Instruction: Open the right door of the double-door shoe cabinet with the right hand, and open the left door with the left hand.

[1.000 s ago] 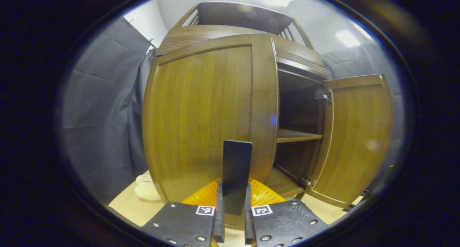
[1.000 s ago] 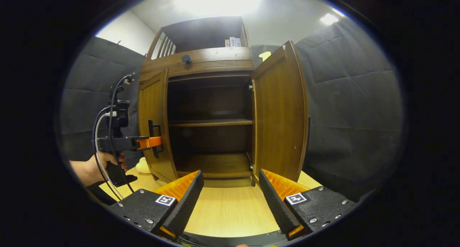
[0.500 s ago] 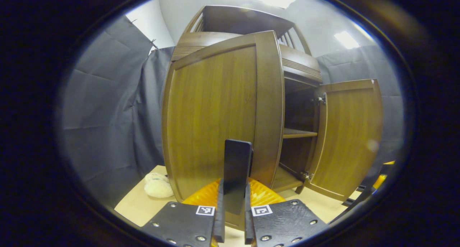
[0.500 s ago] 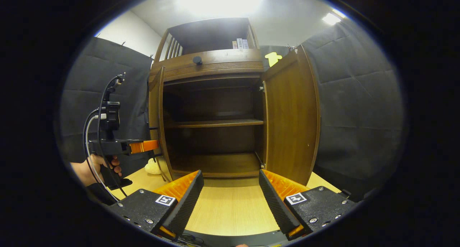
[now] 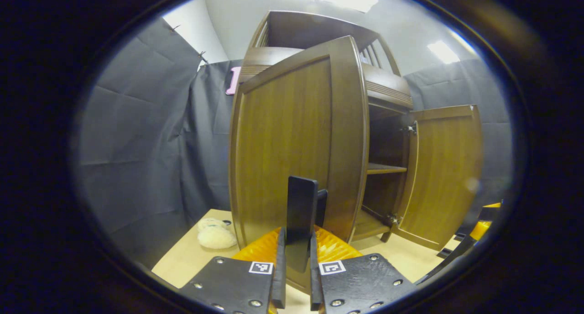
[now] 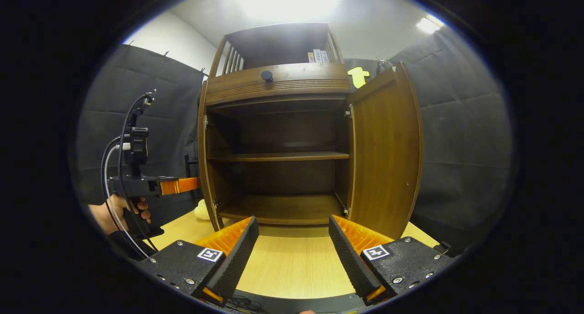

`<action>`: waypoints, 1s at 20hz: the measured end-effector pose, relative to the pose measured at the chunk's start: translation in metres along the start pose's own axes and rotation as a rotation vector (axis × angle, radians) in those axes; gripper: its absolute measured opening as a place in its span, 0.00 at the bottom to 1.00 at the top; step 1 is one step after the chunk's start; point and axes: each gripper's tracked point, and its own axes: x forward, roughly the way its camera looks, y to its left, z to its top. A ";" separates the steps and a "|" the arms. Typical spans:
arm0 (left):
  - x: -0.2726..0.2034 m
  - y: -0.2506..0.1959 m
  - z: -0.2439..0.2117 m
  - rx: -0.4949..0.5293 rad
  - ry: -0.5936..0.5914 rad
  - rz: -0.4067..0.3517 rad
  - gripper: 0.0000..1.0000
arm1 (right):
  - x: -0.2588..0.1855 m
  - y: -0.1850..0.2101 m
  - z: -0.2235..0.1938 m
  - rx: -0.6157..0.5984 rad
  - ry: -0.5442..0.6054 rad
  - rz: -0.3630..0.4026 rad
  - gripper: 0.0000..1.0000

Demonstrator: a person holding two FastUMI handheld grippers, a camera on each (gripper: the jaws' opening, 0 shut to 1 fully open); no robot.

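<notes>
**Q:** so where are your tongs at right now?

**Me:** my left tongs (image 5: pixel 295 277) are clamped tight on the flat black upright handle (image 5: pixel 301 213) of the brown wooden left door (image 5: pixel 292 140), both fingers pressing on it from either side. In the right gripper view you can see those same left tongs (image 6: pixel 194 184) out at the door's edge, with my hand (image 6: pixel 119 209) around the grip. My right tongs (image 6: pixel 293 250) are spread wide with nothing between them, hovering over the light wood counter (image 6: pixel 292 264) in front of the cabinet.

**Q:** and the doors?

**Me:** both swung out. The left door looks edge-on from the right gripper view (image 6: pixel 202 149), so it's standing roughly straight out from the tall brown wooden double-door shoe cabinet (image 6: pixel 278 86). The brown wooden right door (image 6: pixel 385 154) is wide open too. Inside there's one wooden middle shelf (image 6: pixel 278 156) and the bottom board (image 6: pixel 283 209).

**Q:** anything else around?

**Me:** a fluffy cream-white slipper (image 5: pixel 216 234) on the counter just left of the cabinet, and a small black round knob (image 6: pixel 267 75) on the drawer front above the doors.
</notes>
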 end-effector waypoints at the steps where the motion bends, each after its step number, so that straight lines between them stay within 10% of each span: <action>1: -0.002 0.004 0.001 0.001 0.000 0.004 0.16 | 0.000 0.003 0.000 -0.005 0.000 0.005 0.94; 20: -0.072 0.116 0.009 0.048 -0.021 0.251 0.27 | -0.014 0.033 0.000 -0.042 -0.005 0.061 0.96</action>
